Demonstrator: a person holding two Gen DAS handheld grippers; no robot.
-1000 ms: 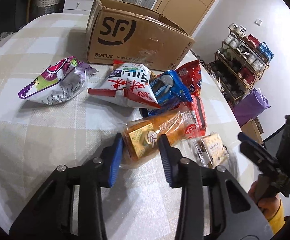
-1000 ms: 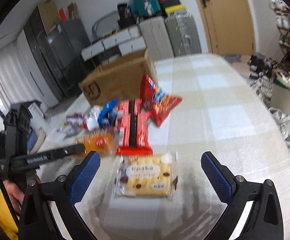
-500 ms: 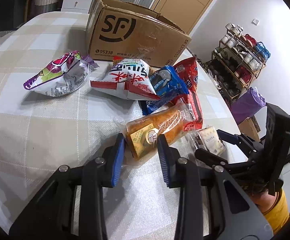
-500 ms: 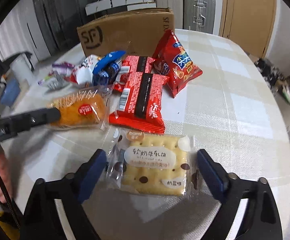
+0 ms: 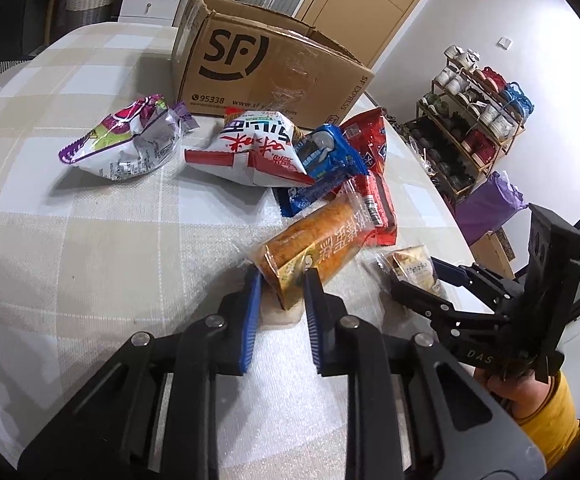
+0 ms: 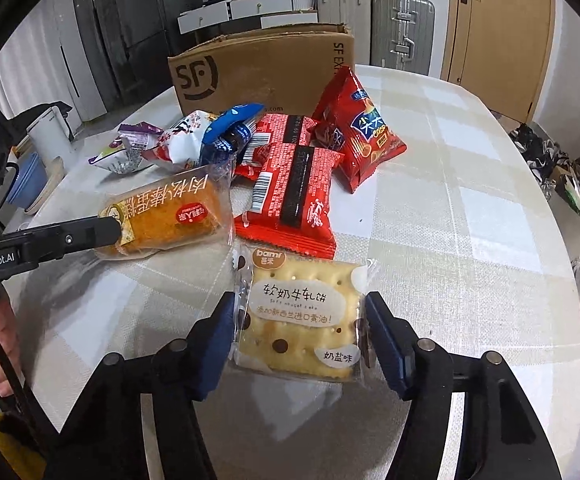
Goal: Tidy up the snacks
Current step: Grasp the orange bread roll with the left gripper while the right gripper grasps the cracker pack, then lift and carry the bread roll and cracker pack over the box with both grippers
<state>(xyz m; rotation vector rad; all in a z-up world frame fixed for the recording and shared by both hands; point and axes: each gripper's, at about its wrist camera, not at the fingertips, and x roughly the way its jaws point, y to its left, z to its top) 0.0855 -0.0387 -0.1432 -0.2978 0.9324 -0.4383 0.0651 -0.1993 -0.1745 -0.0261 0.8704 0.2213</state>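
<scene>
Left gripper [image 5: 279,286] clamps near end of orange cake pack [image 5: 314,248], long axis pointing away toward far right, lifted slightly off table [image 5: 89,240]. Right gripper [image 6: 302,334] has pads against both sides of cracker pack [image 6: 300,316], closed on it, pack lying flat near the table edge. Behind: red packs [image 6: 294,192], blue pack [image 5: 322,160], white bag [image 5: 249,148], purple bag [image 5: 129,140], SF box [image 5: 265,72] at far side

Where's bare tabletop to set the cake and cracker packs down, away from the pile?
Right of the red chip bag the checked cloth lies bare out to the table's edge. Left of the purple bag is another bare stretch. It is crowded from the box down to the cake pack and the cracker pack.
</scene>
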